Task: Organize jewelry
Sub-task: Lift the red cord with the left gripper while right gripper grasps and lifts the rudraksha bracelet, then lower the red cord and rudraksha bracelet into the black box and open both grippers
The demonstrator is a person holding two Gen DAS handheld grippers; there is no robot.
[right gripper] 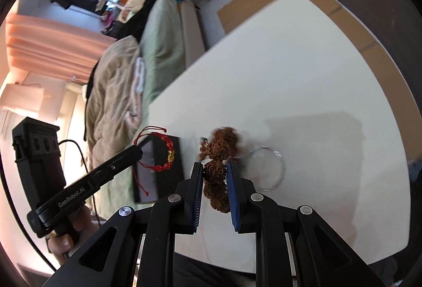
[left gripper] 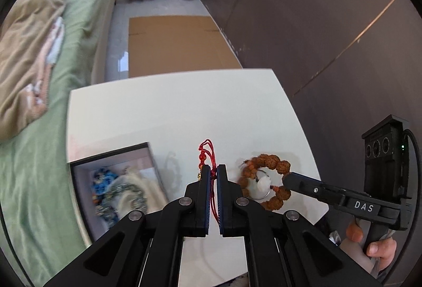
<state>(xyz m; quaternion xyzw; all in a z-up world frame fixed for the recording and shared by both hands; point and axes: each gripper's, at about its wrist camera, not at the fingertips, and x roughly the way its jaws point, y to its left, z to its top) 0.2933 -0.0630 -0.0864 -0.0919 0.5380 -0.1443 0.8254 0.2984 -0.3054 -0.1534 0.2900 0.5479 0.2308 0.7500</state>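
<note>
**Ana:** Looking at both wrist views, each hand has something. The left hand-held gripper (left gripper: 214, 178) is pressed nearly together, pinching the cord of the red woven bracelet (right gripper: 161, 152), which dangles above the dark jewelry box (left gripper: 116, 176). The right hand-held gripper (right gripper: 215, 172) clamps a bead of the brown seed-bead bracelet (right gripper: 217, 155), lifted off the white counter (left gripper: 171, 112).

**Ben:** What worries you?

**Ana:** The red one is held by thin cord only. A quick swing could slide it out, and it might land on the green bed (left gripper: 39, 181) rather than in the box.

**Ben:** And the brown one?

**Ana:** Its grip sits on one rough, round bead; the loop hangs free and looks blurred, so it is probably swaying. It could twist loose or knock the clear glass dish (right gripper: 266, 168) below it.

**Ben:** The box?

**Ana:** Already holding blue and grey beaded pieces (left gripper: 110, 189), so cords could tangle.
</note>
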